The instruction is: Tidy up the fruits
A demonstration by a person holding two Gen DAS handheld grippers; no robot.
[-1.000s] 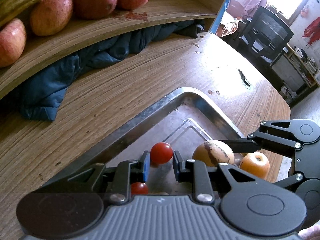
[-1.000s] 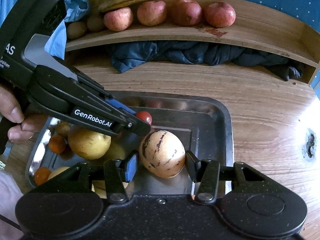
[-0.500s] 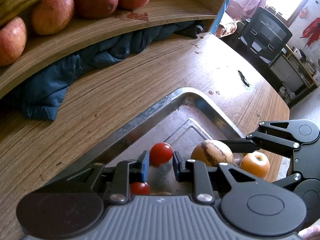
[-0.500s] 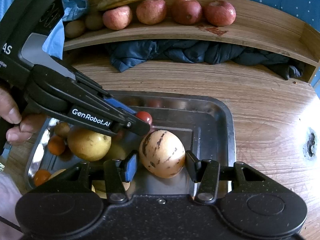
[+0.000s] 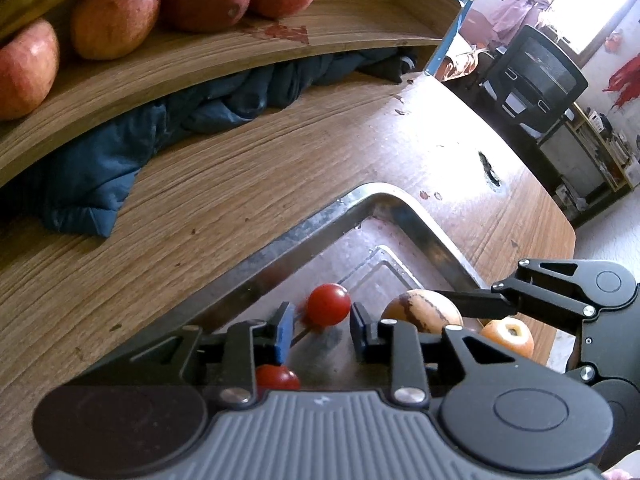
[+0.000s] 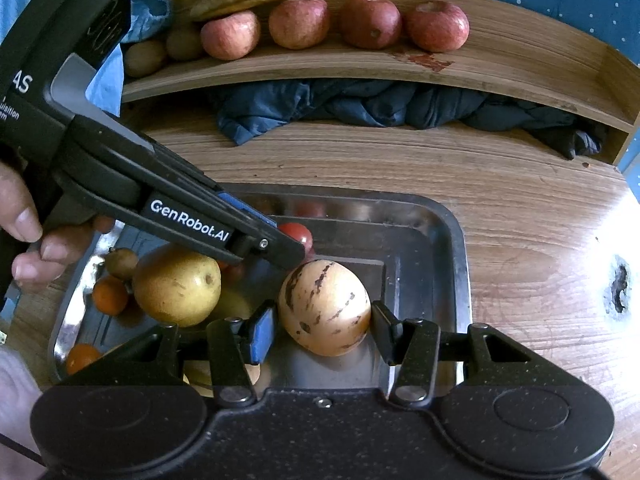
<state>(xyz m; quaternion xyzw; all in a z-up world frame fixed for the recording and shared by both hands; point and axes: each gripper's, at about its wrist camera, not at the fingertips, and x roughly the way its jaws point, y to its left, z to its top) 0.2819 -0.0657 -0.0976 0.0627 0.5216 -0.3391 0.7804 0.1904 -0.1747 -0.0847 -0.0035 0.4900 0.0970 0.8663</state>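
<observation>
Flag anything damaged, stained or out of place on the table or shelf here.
Three things: a dark gouge in the wooden table right of the metal tray; a reddish stain on the shelf by the apples; and a dark blue garment stuffed under that shelf.

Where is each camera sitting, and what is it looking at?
Left wrist: sits on the left gripper, looking down past its fingers at a cherry tomato in the metal tray; no hand shows.
Right wrist: sits on the right gripper, looking down at the striped melon between its fingers; a hand holding the left gripper shows.
Both see the tray, melon, tomato, the apples on the shelf, and each other's gripper.
</observation>
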